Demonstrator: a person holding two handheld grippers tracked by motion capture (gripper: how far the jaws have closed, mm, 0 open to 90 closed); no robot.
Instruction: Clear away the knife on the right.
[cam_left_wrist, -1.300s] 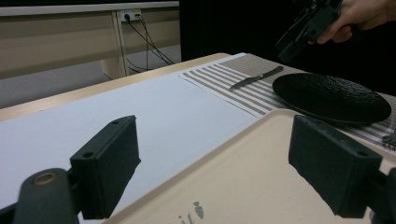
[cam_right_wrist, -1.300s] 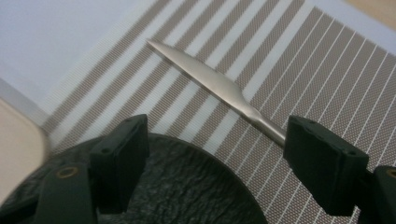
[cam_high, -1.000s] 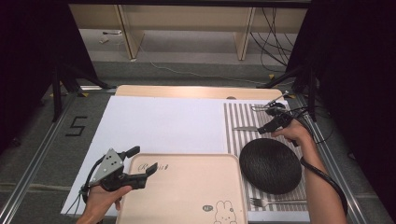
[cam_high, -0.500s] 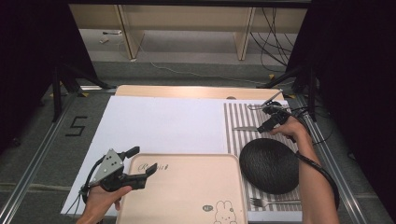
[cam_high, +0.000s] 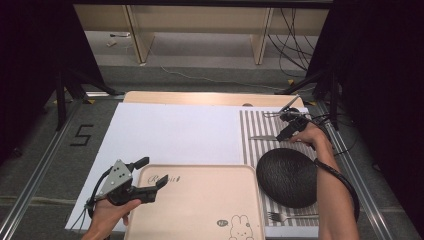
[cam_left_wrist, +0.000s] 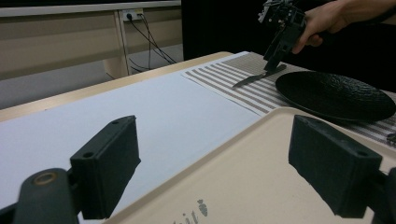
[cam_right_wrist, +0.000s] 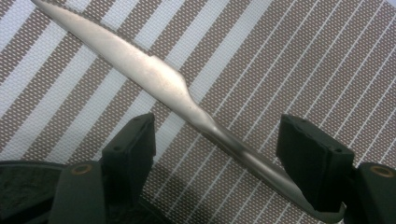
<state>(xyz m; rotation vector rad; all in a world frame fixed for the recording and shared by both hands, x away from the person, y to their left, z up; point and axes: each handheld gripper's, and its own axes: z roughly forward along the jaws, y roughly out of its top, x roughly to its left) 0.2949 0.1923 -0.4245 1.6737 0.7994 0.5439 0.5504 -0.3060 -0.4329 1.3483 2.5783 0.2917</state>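
Sunk a little lower onto the striped mat (cam_high: 260, 125) — right gripper (cam_high: 284, 134) now down at the knife (cam_right_wrist: 163, 86), where a second ago it stood slightly higher and farther back. Jaws just been closing a touch, handle lying between them — pads apart from it on the left, right pad close beside it.

Knife (cam_right_wrist: 163, 84): plain matte silver metal, one piece, long slim blade flowing into a narrower handle. Lies flat on the brown-and-white striped mat (cam_high: 250, 125), at about 1 o'clock on the bench, just beyond the black plate's (cam_high: 287, 177) far rim. In the high view (cam_high: 263, 138) the blade tip points toward 9 o'clock, handle toward 3 o'clock.
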